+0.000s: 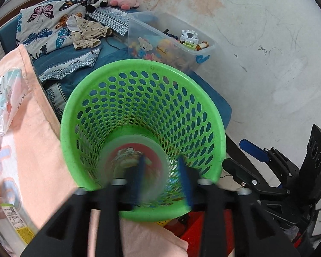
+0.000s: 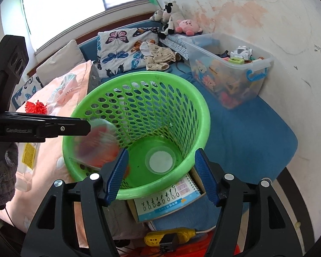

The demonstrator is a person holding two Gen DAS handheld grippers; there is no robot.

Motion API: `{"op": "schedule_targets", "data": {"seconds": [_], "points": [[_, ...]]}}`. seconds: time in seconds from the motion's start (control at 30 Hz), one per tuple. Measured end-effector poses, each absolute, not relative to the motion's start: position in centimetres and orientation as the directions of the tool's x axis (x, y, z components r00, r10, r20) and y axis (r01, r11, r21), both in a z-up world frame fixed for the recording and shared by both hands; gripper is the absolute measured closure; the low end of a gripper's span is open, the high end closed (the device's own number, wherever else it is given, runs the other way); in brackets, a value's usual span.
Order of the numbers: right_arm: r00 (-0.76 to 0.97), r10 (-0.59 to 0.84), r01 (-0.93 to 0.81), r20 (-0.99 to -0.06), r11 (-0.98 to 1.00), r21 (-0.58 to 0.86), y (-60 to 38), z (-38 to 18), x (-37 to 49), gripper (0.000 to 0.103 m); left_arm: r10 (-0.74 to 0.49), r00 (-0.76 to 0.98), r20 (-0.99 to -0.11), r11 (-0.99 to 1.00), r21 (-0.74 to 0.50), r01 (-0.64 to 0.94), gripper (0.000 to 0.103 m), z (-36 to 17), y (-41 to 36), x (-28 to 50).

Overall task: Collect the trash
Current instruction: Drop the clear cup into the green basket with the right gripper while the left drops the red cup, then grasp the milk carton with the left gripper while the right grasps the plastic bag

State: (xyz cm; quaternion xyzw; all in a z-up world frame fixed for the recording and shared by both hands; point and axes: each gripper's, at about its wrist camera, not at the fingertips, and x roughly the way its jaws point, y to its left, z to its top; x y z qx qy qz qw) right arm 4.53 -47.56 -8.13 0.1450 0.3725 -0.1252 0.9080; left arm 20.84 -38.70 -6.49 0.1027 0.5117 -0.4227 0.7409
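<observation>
I see a stained, scuffed white wall (image 2: 256, 10) behind a blue-covered bed (image 2: 246, 132), a bright window (image 2: 75, 6) above its far side, a butterfly blanket (image 2: 122, 49), plush toys (image 2: 173, 19) in the corner, and a clear toy bin (image 2: 231, 72) against the wall.

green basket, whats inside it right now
On the floor of the green basket lies a clear round lid. A blurred red-and-clear container is at the near wall beside the open left gripper. Whatever is beneath it is hidden.
</observation>
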Motion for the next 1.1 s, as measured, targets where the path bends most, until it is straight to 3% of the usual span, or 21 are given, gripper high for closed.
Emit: {"op": "schedule_targets", "data": {"seconds": [0.2,0.27,0.63,0.8,0.93,1.1], "points": [[0.704,-0.114,0.316,-0.701,0.934,0.165,-46.8,-7.2,4.8,0.038,-0.556,0.13,-0.821,0.609,-0.297,0.735,0.061,-5.2,-36.8,20.2],[0.708,-0.11,0.305,-0.697,0.939,0.162,-46.4,-6.8,5.0,0.034,-0.565,0.147,-0.812,0.614,-0.295,0.732,0.061,-4.7,-35.8,20.0],[0.745,-0.046,0.19,-0.666,0.971,0.145,-42.1,-4.4,8.1,0.031,-0.523,0.357,-0.774,0.748,-0.216,0.627,0.061,-1.3,-25.6,19.8],[0.753,-0.008,0.13,-0.658,0.982,0.137,-39.7,-3.7,9.5,0.03,-0.48,0.438,-0.76,0.829,-0.23,0.509,0.055,-0.4,-20.2,21.5],[0.756,0.019,0.091,-0.654,0.987,0.134,-38.0,-3.2,10.6,0.03,-0.418,0.494,-0.762,0.886,-0.223,0.407,0.044,-0.2,-15.9,23.3],[0.758,0.047,0.048,-0.651,0.991,0.128,-36.4,-2.9,12.2,0.03,-0.421,0.465,-0.779,0.904,-0.321,0.281,0.036,-1.4,-11.2,26.1]]}}
